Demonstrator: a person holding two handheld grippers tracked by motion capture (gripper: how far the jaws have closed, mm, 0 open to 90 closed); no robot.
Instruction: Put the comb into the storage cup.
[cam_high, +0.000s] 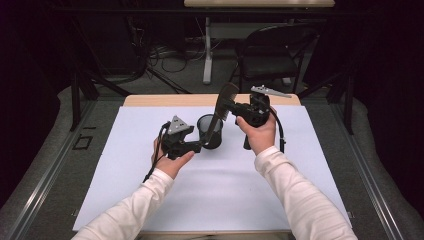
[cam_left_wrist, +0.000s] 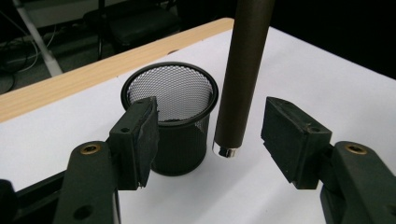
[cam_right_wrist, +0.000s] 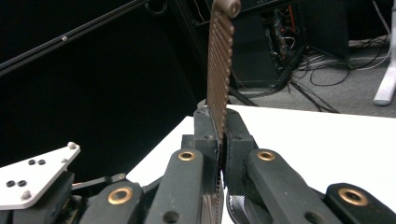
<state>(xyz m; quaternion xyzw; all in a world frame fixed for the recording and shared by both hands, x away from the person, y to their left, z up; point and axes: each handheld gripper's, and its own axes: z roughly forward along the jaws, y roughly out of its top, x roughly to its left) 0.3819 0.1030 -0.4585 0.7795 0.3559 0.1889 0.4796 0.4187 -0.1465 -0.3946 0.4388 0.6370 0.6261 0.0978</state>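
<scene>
**Comb hanging beside the mesh cup**

I am seeing no readable brand, label or writing on any thing here. I am working over a white sheet lying on a wooden table; behind it the room is dark, with a black chair and cables on the grey floor.

My right gripper is clamping the brown comb by its toothed part, with the jaws pressed tight on it. The comb is hanging tilted, handle down, and its handle end is just beside the black mesh cup, outside its rim. My left gripper is standing open, touching neither thing; the handle is hanging between its jaws, and the cup is standing just behind one jaw.
</scene>
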